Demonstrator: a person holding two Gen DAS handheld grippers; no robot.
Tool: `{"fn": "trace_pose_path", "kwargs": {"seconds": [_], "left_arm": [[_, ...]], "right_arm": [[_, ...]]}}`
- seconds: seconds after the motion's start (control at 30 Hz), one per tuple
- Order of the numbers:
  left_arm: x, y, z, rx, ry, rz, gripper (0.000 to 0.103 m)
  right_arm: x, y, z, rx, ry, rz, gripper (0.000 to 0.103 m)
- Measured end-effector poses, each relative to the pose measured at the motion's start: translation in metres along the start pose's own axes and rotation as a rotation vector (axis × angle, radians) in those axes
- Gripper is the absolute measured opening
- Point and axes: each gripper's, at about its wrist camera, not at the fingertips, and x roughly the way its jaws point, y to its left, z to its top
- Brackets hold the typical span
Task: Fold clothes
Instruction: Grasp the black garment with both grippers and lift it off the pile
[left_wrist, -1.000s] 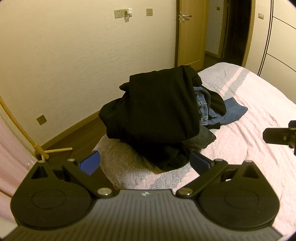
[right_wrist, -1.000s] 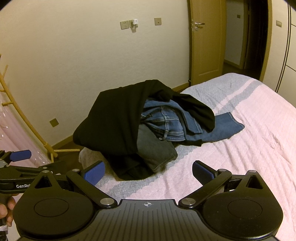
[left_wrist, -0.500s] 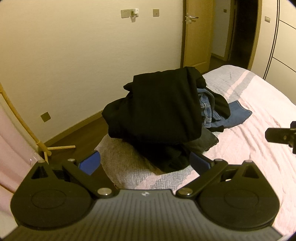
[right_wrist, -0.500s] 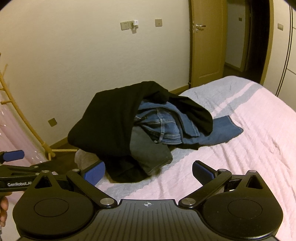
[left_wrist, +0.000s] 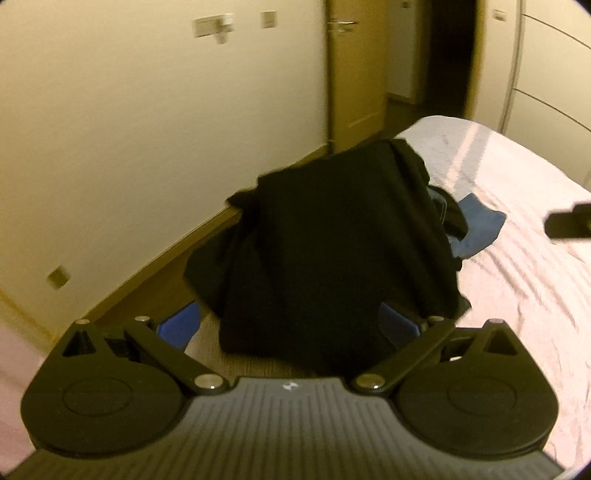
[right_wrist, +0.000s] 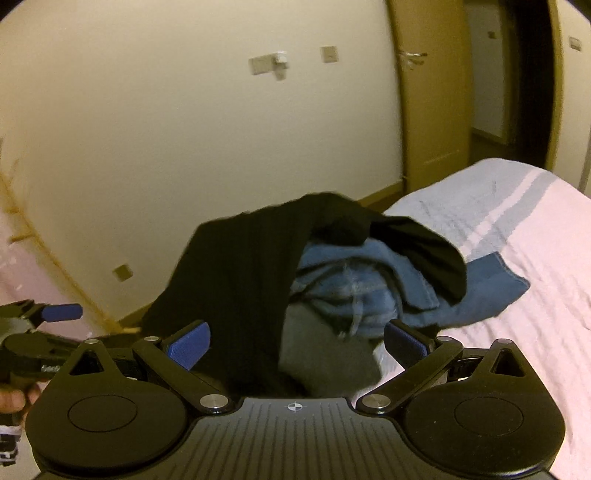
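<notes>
A heap of clothes lies at the bed's corner. On top is a black garment (left_wrist: 332, 236) (right_wrist: 243, 280), draped over blue jeans (right_wrist: 354, 291) and a grey piece (right_wrist: 317, 354). A blue trouser leg (left_wrist: 480, 225) sticks out to the right. My left gripper (left_wrist: 291, 328) is open, its blue pads straddling the black garment's near edge. Close in front of the heap my right gripper (right_wrist: 295, 345) stands open too, nothing pinched between its pads. The left gripper (right_wrist: 40, 332) shows at the left edge of the right wrist view, held by a hand.
The bed (left_wrist: 535, 280) with a pink and grey striped cover runs to the right. A cream wall (left_wrist: 129, 129) and wooden floor strip (left_wrist: 159, 280) lie left of the heap. A wooden door (right_wrist: 432, 103) stands behind. A bamboo rack (right_wrist: 48, 254) leans at the left.
Both grippers have moved forward toward the heap, which now fills more of each view. Both stay open. The frames are blurred by the motion.
</notes>
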Motion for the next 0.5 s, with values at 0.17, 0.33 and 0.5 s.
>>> {"fn": "trace_pose_path", "kwargs": {"seconds": [0.17, 0.33, 0.5], "left_arm": [[0.073, 0.028, 0.052, 0.085, 0.004, -0.089, 0.101], [0.143, 0.051, 0.089, 0.072, 0.047, -0.232, 0.101], [0.180, 0.066, 0.103, 0.043, 0.066, -0.466, 0.094]], "right_arm": [[0.065, -0.004, 0.052, 0.016, 0.012, -0.033, 0.103], [0.133, -0.015, 0.076, 0.102, 0.080, 0.004, 0.103], [0.184, -0.026, 0.083, 0.191, 0.126, 0.030, 0.102]]}}
